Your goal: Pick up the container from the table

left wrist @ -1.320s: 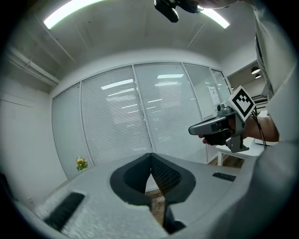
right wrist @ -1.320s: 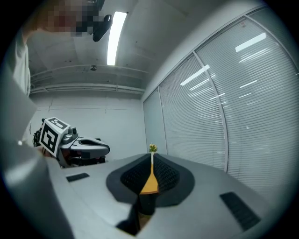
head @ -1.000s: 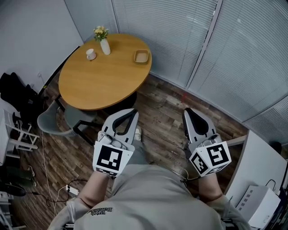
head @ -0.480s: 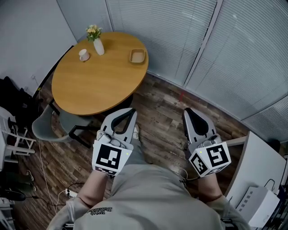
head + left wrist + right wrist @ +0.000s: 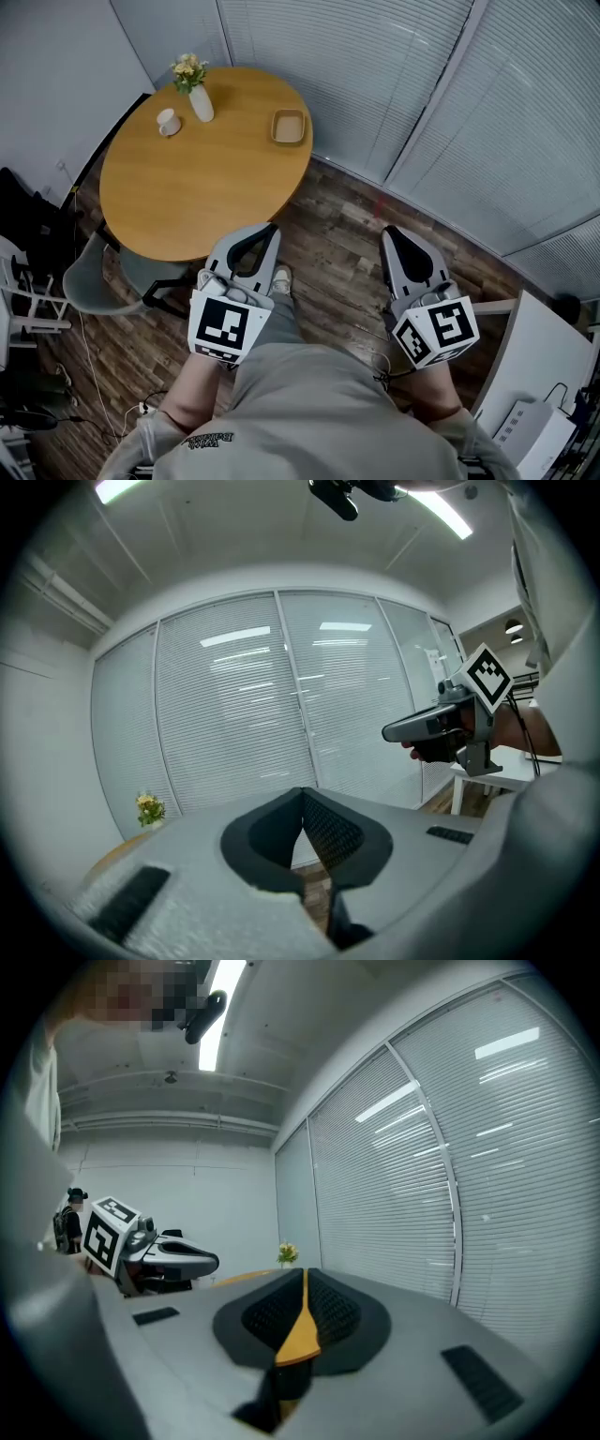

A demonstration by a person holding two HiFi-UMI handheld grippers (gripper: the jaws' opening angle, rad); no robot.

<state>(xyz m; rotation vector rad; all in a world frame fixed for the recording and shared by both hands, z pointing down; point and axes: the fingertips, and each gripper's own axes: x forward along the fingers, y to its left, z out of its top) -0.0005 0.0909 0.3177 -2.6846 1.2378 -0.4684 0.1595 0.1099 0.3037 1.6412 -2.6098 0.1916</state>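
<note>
Head view: left tongs (image 5: 270, 229) and right tongs (image 5: 388, 232) closed.

Round wooden table (image 5: 187, 187) at upper left, a grey chair (image 5: 94, 274) at its lower-left edge. Dark plank floor (image 5: 337, 230) at centre. Blind-covered glass walls (image 5: 422, 84) across the top right. Possibly a white desk (image 5: 539, 361) at lower right.

You had a white vase of yellow flowers (image 5: 199, 94) near the far left edge of the table (image 5: 187, 197), with a white cup on a saucer (image 5: 168, 123) just beside it. A grey chair (image 5: 98, 281) sat tucked under the near left edge, on the dark wooden floor (image 5: 342, 234). Closed blinds (image 5: 375, 75) covered the glass walls.
</note>
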